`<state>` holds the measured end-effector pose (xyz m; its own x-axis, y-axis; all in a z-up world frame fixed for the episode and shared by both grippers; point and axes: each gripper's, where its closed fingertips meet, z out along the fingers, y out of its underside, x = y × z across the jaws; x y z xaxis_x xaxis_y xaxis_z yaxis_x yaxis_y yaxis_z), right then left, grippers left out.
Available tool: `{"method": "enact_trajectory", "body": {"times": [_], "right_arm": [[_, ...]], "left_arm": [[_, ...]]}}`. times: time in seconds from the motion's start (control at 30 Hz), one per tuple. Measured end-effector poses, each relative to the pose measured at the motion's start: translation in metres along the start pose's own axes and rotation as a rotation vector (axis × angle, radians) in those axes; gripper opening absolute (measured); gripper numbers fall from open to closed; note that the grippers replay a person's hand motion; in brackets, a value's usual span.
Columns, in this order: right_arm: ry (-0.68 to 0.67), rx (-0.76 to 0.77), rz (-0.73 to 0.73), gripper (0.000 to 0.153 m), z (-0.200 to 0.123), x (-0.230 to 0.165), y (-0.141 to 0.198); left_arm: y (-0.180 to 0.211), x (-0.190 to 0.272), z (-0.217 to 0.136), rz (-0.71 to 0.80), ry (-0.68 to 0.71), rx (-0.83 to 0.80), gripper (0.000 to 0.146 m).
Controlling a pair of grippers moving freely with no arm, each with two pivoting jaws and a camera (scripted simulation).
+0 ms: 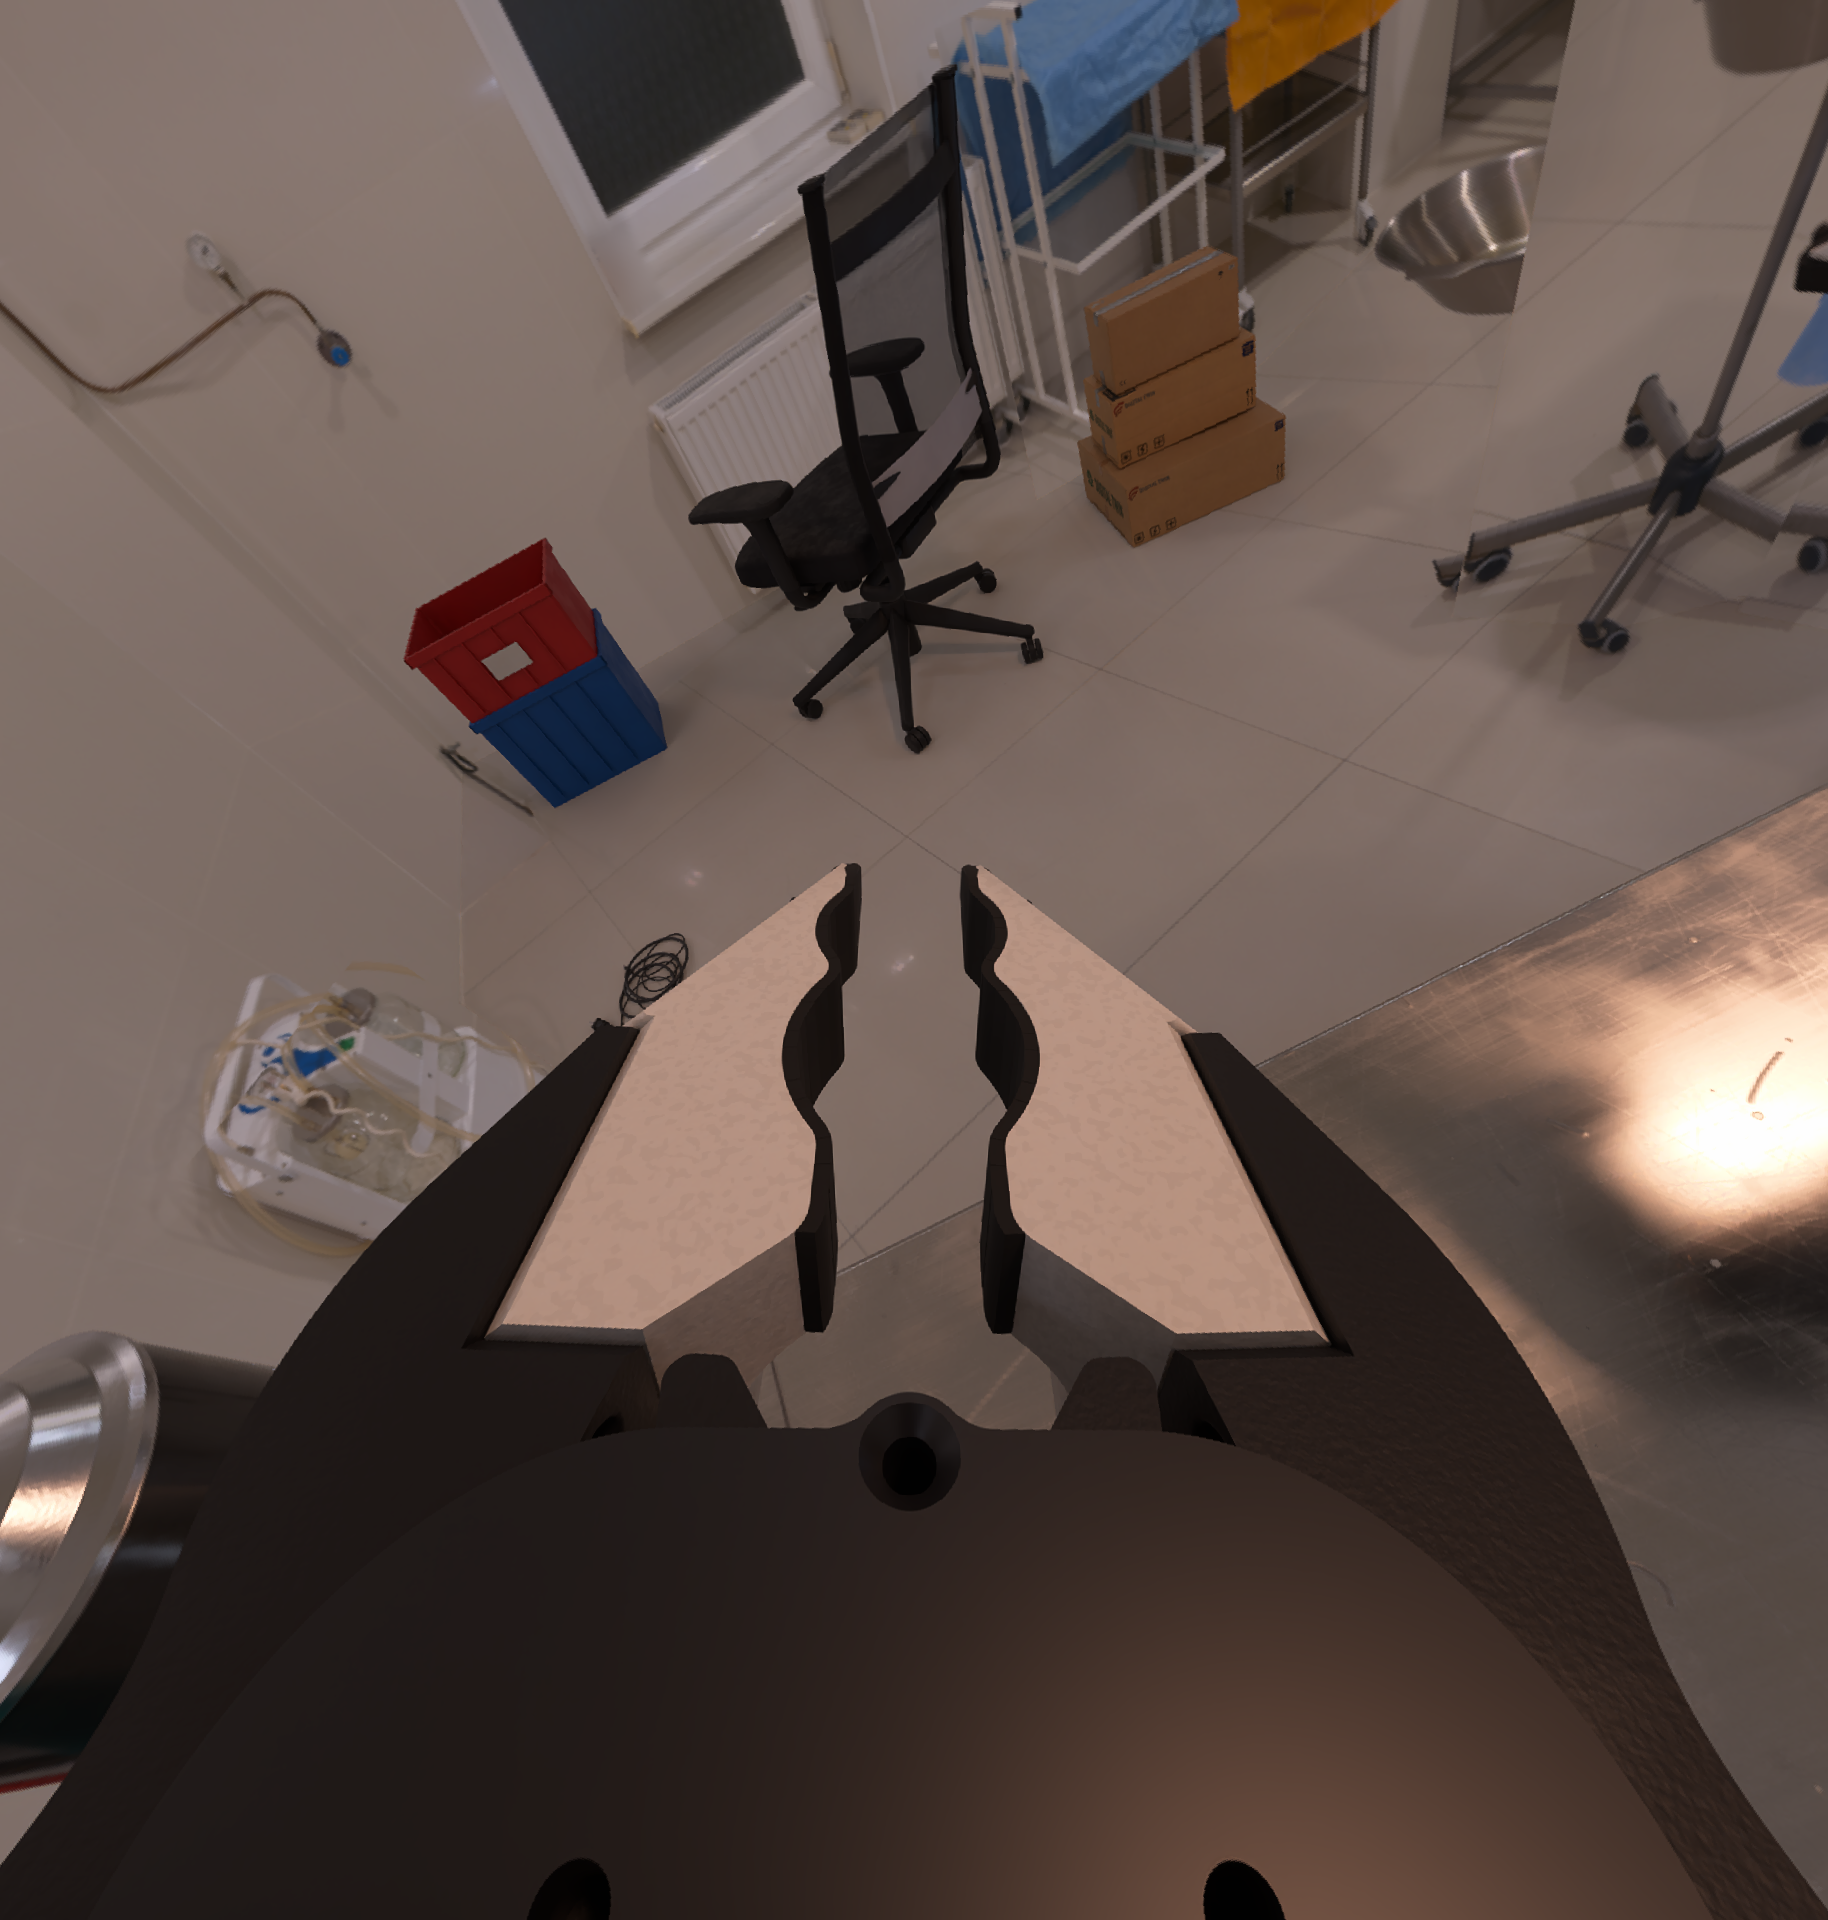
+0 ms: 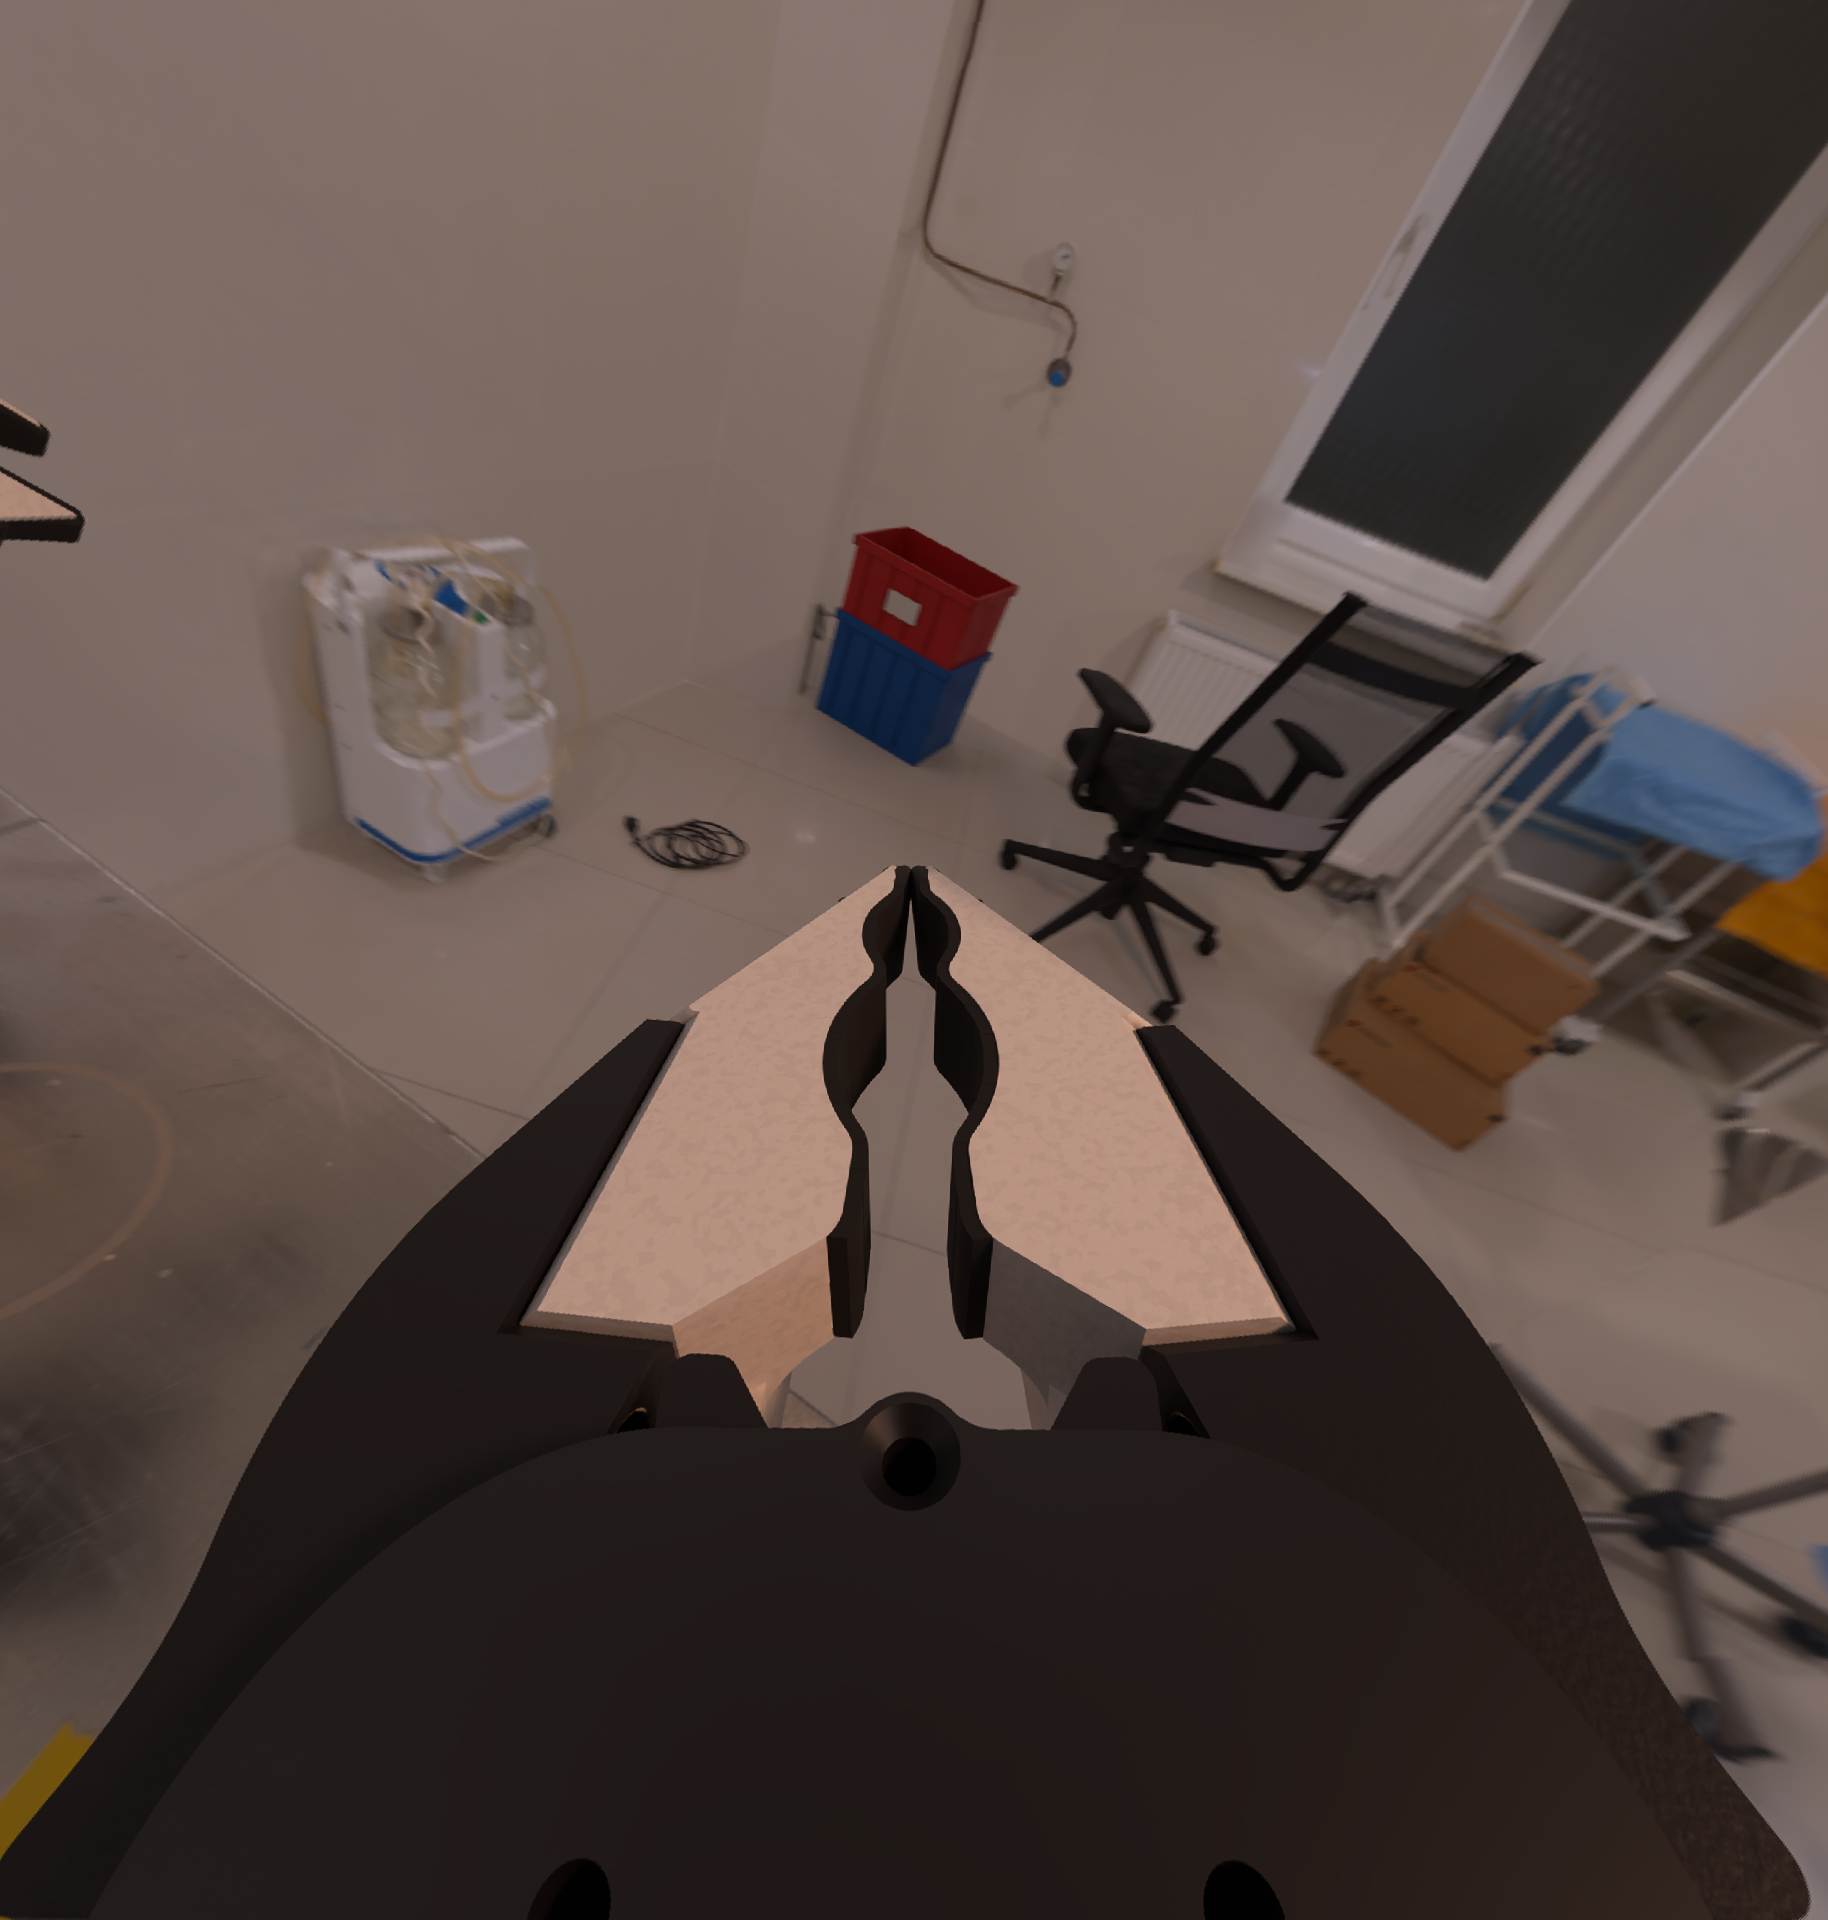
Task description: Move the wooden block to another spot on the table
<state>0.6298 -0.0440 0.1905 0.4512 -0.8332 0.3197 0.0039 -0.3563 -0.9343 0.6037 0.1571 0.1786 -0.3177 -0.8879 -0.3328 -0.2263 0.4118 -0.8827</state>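
Observation:
No wooden block shows in either view. My left gripper is open and empty, with a narrow gap between its tips, and points past the edge of the steel table toward the floor. My right gripper is shut with its tips touching and holds nothing; it also points off the table toward the room. The left gripper's fingers show at the far left of the right wrist view, with a gap between them.
A shiny round steel object lies at the lower left. On the floor stand a black office chair, stacked red and blue bins, cardboard boxes, a white suction machine, a coiled cable and a wheeled stand.

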Motion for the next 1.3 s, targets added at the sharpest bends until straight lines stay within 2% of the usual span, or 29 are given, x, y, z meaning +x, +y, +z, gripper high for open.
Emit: {"method": "enact_trajectory", "body": {"times": [0.07, 0.13, 0.23, 0.3, 0.37, 0.47, 0.57, 0.63, 0.7, 0.77, 0.97, 1.03, 1.13, 1.3], "right_arm": [[-0.054, 0.012, 0.052, 0.0, -0.002, 0.003, 0.008], [-0.091, 0.011, 0.034, 0.0, -0.012, 0.005, 0.008], [-0.189, 0.128, 0.021, 0.002, -0.053, -0.003, -0.012], [-0.34, 0.134, 0.007, 0.003, -0.088, -0.021, -0.011], [-0.491, 0.053, 0.0, 0.009, -0.122, -0.038, 0.011], [-0.697, -0.122, -0.035, 0.02, -0.17, -0.062, 0.069], [-0.873, -0.317, -0.035, 0.034, -0.206, -0.083, 0.13], [-0.975, -0.392, 0.048, 0.046, -0.216, -0.098, 0.153], [-1.016, -0.415, 0.109, 0.052, -0.216, -0.11, 0.164], [-1.04, -0.442, 0.132, 0.053, -0.215, -0.12, 0.169], [-1.041, -0.459, 0.082, 0.05, -0.246, -0.128, 0.173], [-1.061, -0.468, 0.048, 0.05, -0.265, -0.131, 0.175], [-1.01, -0.466, 0.002, 0.05, -0.285, -0.131, 0.177], [-0.955, -0.489, -0.012, 0.048, -0.306, -0.137, 0.18]], "left_arm": [[0.002, -0.002, -0.001, -0.012, -0.002, 0.003, 0.019], [0.001, -0.003, -0.003, -0.003, -0.031, -0.005, 0.019], [-0.015, 0.0, -0.021, -0.028, -0.073, 0.059, 0.019], [-0.035, 0.013, -0.045, -0.081, -0.046, 0.148, 0.02], [-0.051, 0.041, -0.076, -0.123, 0.057, 0.218, 0.029], [-0.055, 0.1, -0.128, -0.102, 0.237, 0.273, 0.036], [-0.025, 0.168, -0.167, -0.019, 0.404, 0.216, 0.04], [0.008, 0.213, -0.18, 0.041, 0.491, 0.134, 0.044], [0.044, 0.251, -0.184, 0.081, 0.563, 0.035, 0.049], [0.075, 0.275, -0.181, 0.139, 0.569, -0.038, 0.053], [0.122, 0.289, -0.183, 0.237, 0.622, -0.208, 0.065], [0.133, 0.284, -0.192, 0.266, 0.648, -0.264, 0.063], [0.154, 0.281, -0.204, 0.296, 0.696, -0.352, 0.055], [0.156, 0.277, -0.19, 0.261, 0.583, -0.325, 0.036]]}}
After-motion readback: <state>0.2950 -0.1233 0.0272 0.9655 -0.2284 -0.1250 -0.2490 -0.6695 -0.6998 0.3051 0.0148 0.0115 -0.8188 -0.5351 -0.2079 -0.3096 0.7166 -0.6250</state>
